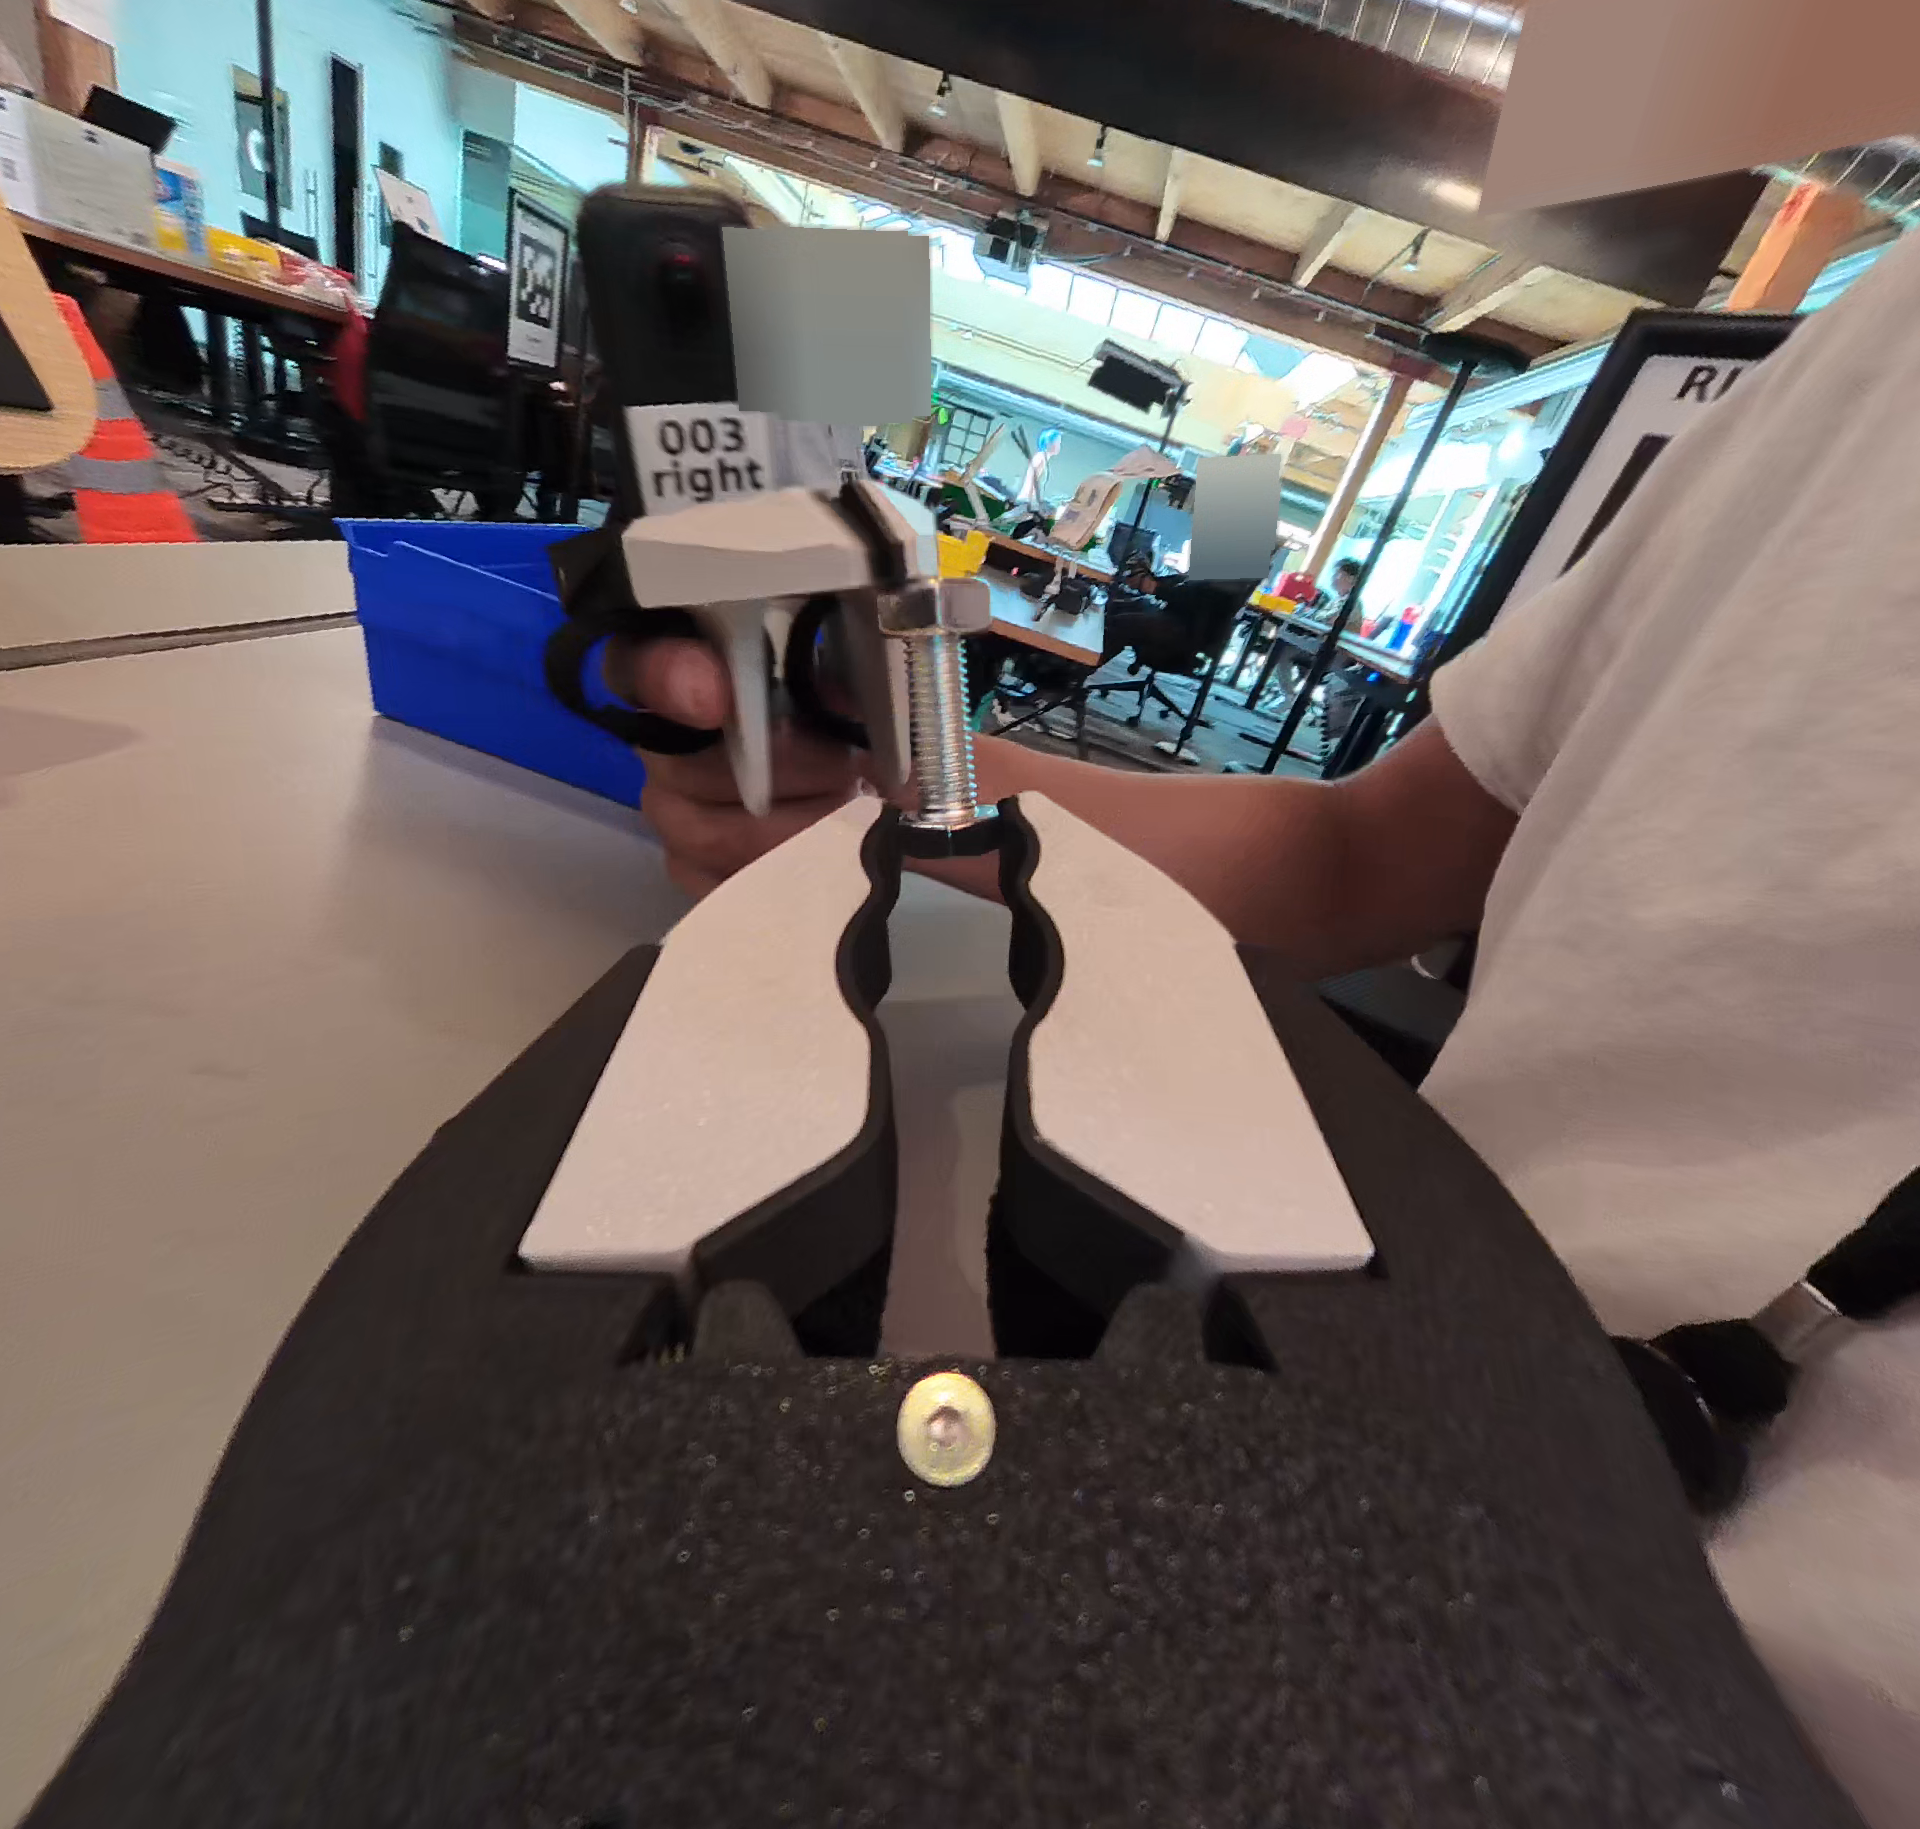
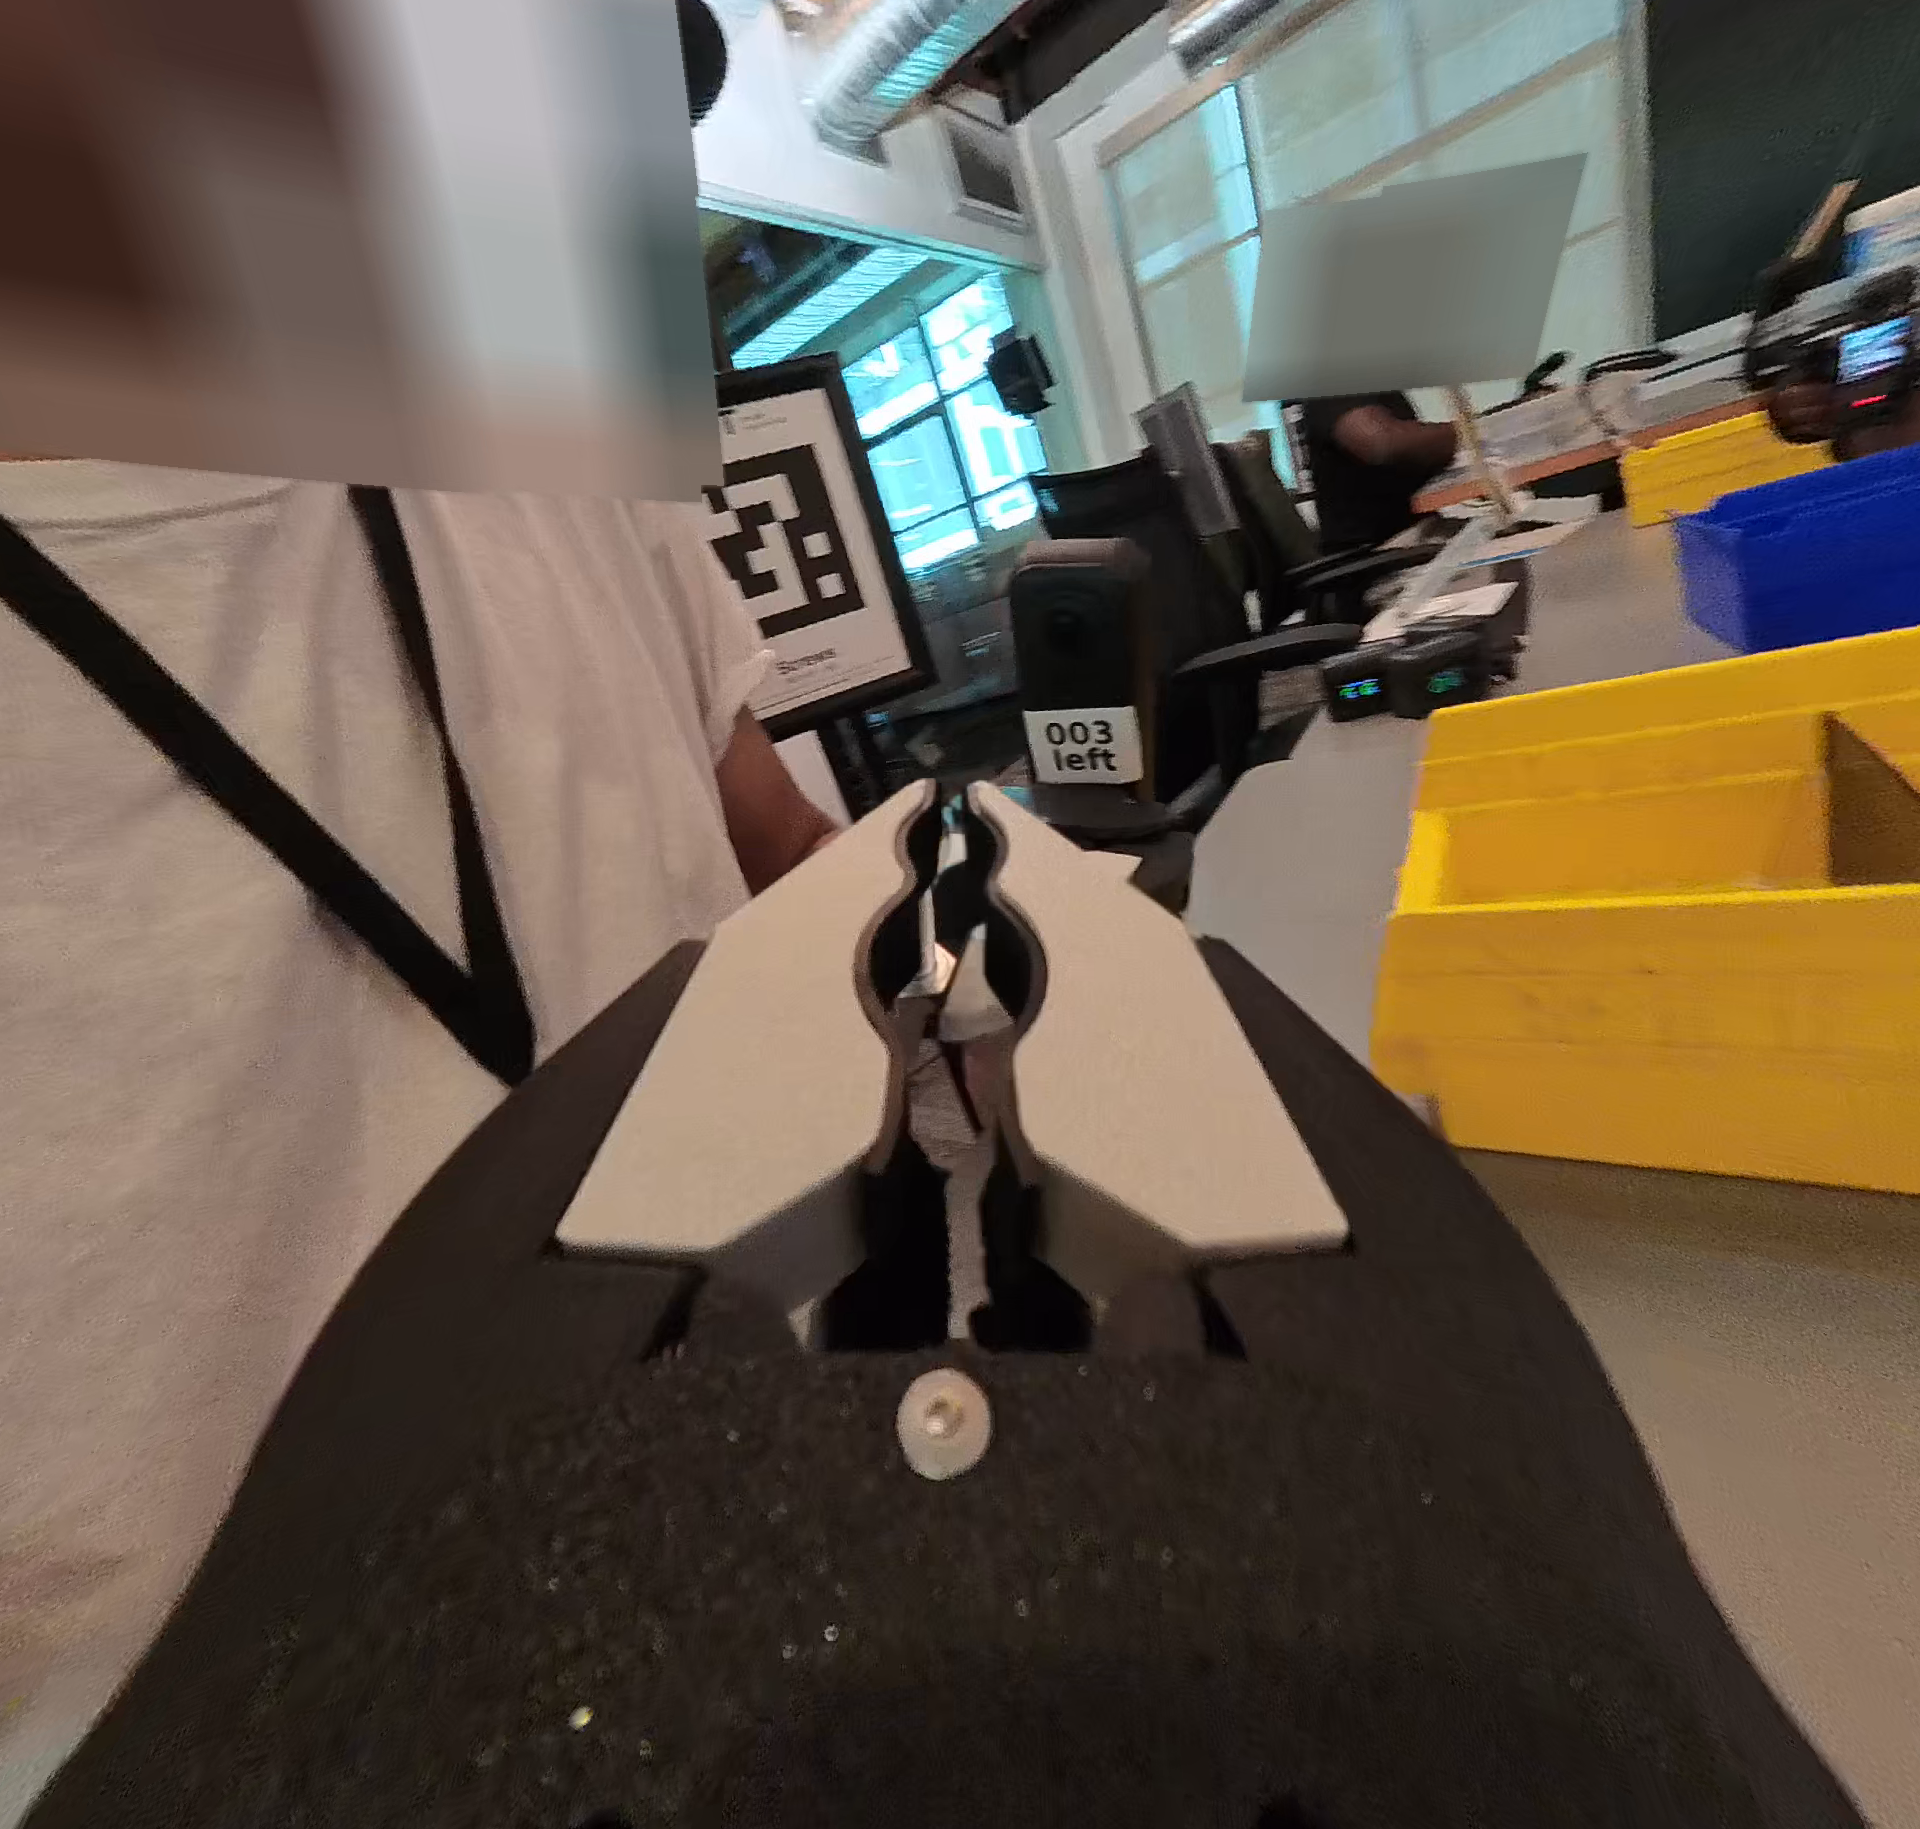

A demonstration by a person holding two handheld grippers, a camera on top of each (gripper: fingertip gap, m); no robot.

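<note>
2 handheld grippers meet over pale grey tabletop [image 1: 208,896]. left gripper [image 1: 940,834]: black pads at fingertips pinch hex head of shiny silver threaded steel bolt [image 1: 938,709]. bolt stands upright, shank up, silver hex nut [image 1: 933,605] sits at top end of thread. right gripper [image 2: 951,803]: fingers drawn narrow, tips almost meeting, nothing plainly between them; it sits just beside bolt shank and nut, contact unclear through blur. blue plastic bin [image 1: 468,626] behind, yellow plastic bin [image 2: 1610,948] off to side.
</note>
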